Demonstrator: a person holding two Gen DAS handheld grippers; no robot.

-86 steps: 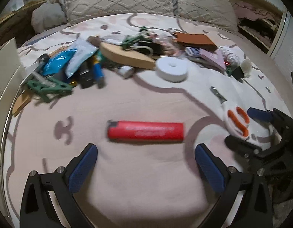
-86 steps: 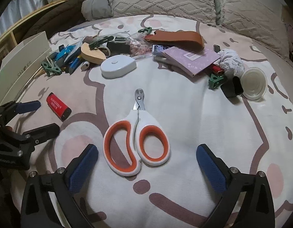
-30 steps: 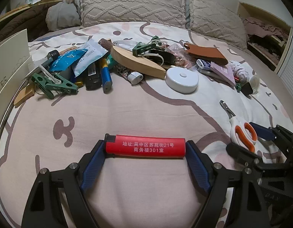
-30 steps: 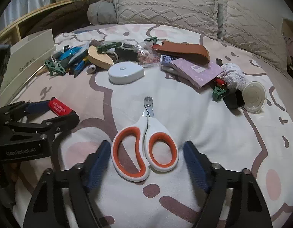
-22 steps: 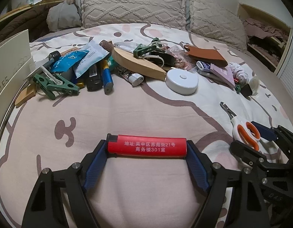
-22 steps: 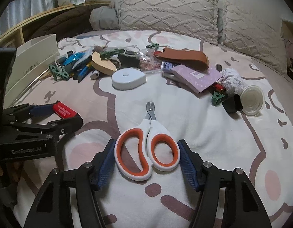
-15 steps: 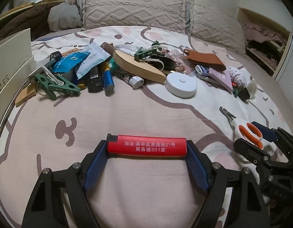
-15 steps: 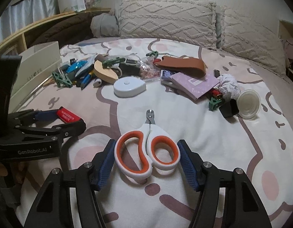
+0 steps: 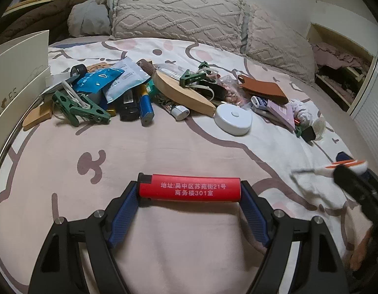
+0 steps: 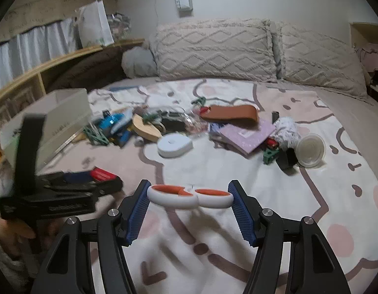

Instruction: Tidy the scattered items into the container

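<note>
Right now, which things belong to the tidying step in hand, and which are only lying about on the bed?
In hand:
- red lighter, clamped in left gripper
- scissors, clamped in right gripper
- white box, probably the container

Lying about:
- white round case
- brown pouch
- green clip
- clear cup

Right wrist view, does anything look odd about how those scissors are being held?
Yes. The right gripper clamps the scissors across both handle loops, not the blades, so they sit edge-on and level, lifted clear of the bedspread.
</note>
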